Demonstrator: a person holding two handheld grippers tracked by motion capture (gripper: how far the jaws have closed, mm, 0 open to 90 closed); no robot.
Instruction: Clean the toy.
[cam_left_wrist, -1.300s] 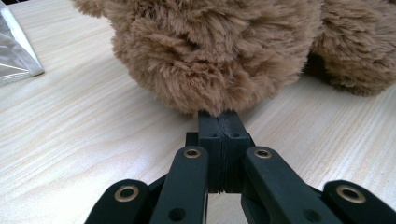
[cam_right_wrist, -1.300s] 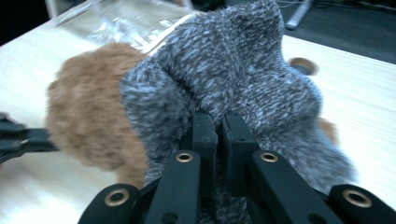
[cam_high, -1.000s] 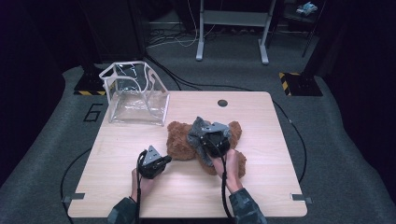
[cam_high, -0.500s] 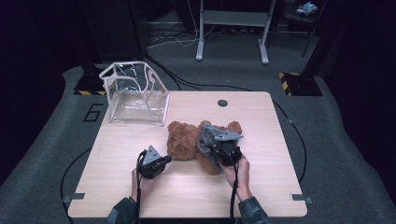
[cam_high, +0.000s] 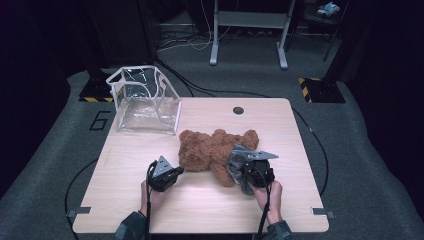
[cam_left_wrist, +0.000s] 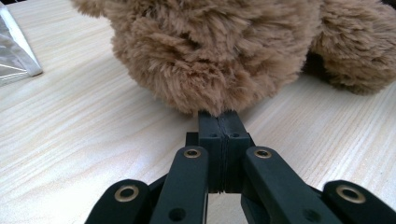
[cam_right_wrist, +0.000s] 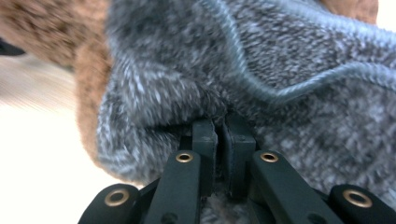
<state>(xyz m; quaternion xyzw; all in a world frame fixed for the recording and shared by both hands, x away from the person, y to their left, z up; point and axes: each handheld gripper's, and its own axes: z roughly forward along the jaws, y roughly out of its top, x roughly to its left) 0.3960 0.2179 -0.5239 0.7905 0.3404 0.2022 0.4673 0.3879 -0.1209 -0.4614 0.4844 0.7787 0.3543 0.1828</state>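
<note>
My left gripper (cam_high: 172, 172) has its fingers (cam_left_wrist: 223, 128) pressed flat together with nothing between them, the tips just touching the fur of the brown teddy bear (cam_high: 212, 150) low on its near side. My right gripper (cam_high: 247, 172) has its fingers (cam_right_wrist: 223, 135) nearly closed, pinching a fold of grey knitted cloth (cam_right_wrist: 261, 84); a thin sliver shows between them where the knit is caught. That cloth (cam_high: 239, 167) sits bunched against the bear's lower end, toward the near right part of the counter (cam_high: 125, 200). The bear lies stretched across the middle of the counter, its bulk between my two grippers, and it blocks most of what lies beyond my left fingers. A clear plastic bag (cam_high: 145, 102) with white edging stands open at the far left corner, well apart from the bear. A small dark round hole (cam_high: 238, 110) sits near the far edge. Both my hands (cam_high: 150, 197) come in over the near edge, cables trailing back from them.
</note>
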